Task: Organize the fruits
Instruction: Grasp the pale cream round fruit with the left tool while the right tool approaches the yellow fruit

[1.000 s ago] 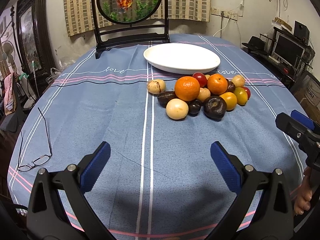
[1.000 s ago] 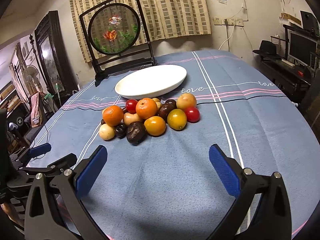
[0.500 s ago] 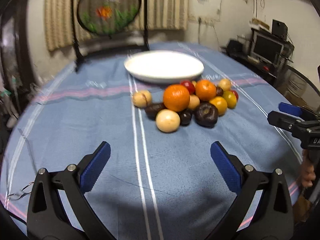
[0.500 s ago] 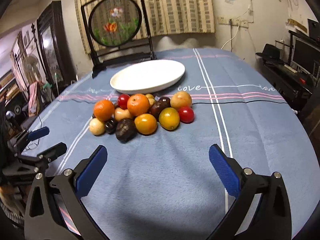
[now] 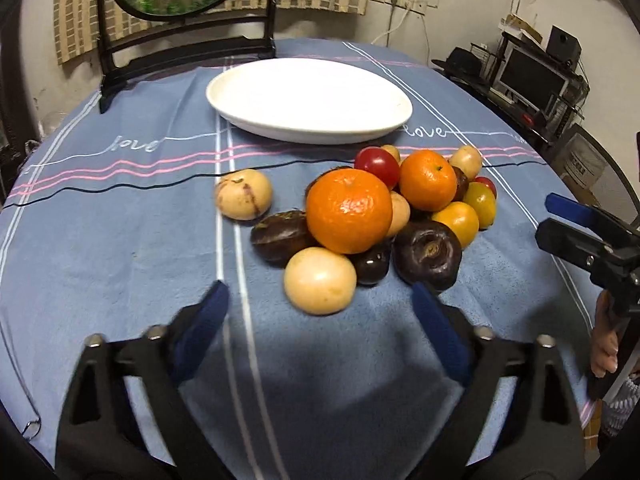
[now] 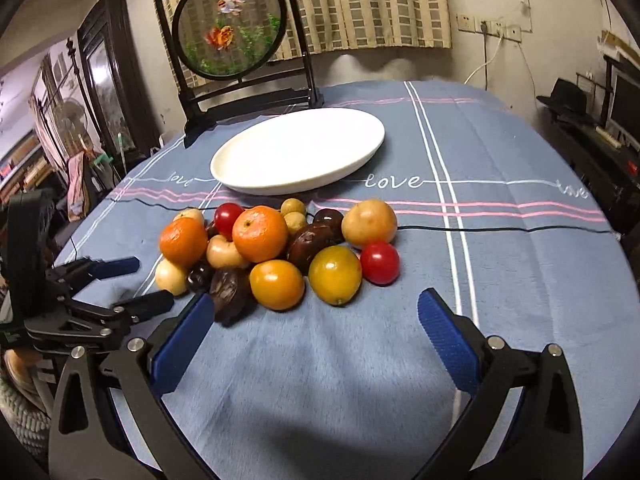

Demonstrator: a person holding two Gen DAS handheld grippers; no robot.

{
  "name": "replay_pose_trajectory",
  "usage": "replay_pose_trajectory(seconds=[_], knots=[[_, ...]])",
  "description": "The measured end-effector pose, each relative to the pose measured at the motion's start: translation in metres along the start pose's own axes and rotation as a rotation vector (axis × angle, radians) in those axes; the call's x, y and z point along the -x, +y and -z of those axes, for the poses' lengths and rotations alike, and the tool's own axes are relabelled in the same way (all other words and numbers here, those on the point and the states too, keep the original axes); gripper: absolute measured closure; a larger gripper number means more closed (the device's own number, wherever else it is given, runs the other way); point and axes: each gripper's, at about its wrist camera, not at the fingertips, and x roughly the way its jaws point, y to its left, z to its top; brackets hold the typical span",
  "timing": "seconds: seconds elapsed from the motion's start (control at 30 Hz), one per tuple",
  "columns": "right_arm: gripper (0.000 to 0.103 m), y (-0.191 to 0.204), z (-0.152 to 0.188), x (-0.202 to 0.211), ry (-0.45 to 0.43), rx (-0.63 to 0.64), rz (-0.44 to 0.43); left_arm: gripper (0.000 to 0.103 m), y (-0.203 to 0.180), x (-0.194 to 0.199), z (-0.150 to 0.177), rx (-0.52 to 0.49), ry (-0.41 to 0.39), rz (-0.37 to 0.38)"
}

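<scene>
A pile of fruit lies on the blue tablecloth: a big orange [image 5: 349, 210], a second orange [image 5: 427, 185], a pale round fruit [image 5: 319, 280], dark purple fruits [image 5: 428, 255], yellow fruits [image 6: 335, 274] and red tomatoes [image 6: 380, 261]. A separate pale fruit [image 5: 243, 193] lies to the left. The empty white plate [image 5: 308, 100] stands behind the pile; it also shows in the right wrist view [image 6: 298, 152]. My left gripper [image 5: 320, 312] is open, just before the pale round fruit. My right gripper [image 6: 312, 322] is open, just short of the yellow fruits.
A round framed goldfish screen on a black stand [image 6: 232, 24] stands at the table's far edge behind the plate. A desk with a monitor [image 5: 532, 76] is beyond the table's right side. Each gripper shows in the other's view at the table's sides.
Both grippers have moved forward toward the fruit pile, the left one most. The fruit and plate have not moved. Both stay open.
</scene>
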Motion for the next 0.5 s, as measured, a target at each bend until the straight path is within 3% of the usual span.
replay_pose_trajectory(seconds=[0.3, 0.5], knots=[[0.001, -0.019, 0.000, -0.011, 0.033, -0.107, -0.091, 0.035, 0.006, -0.020, -0.008, 0.017, 0.046, 0.066], [0.001, -0.019, 0.000, -0.012, 0.045, -0.111, -0.092, 0.040, 0.013, -0.019, -0.009, 0.024, 0.038, 0.096]])
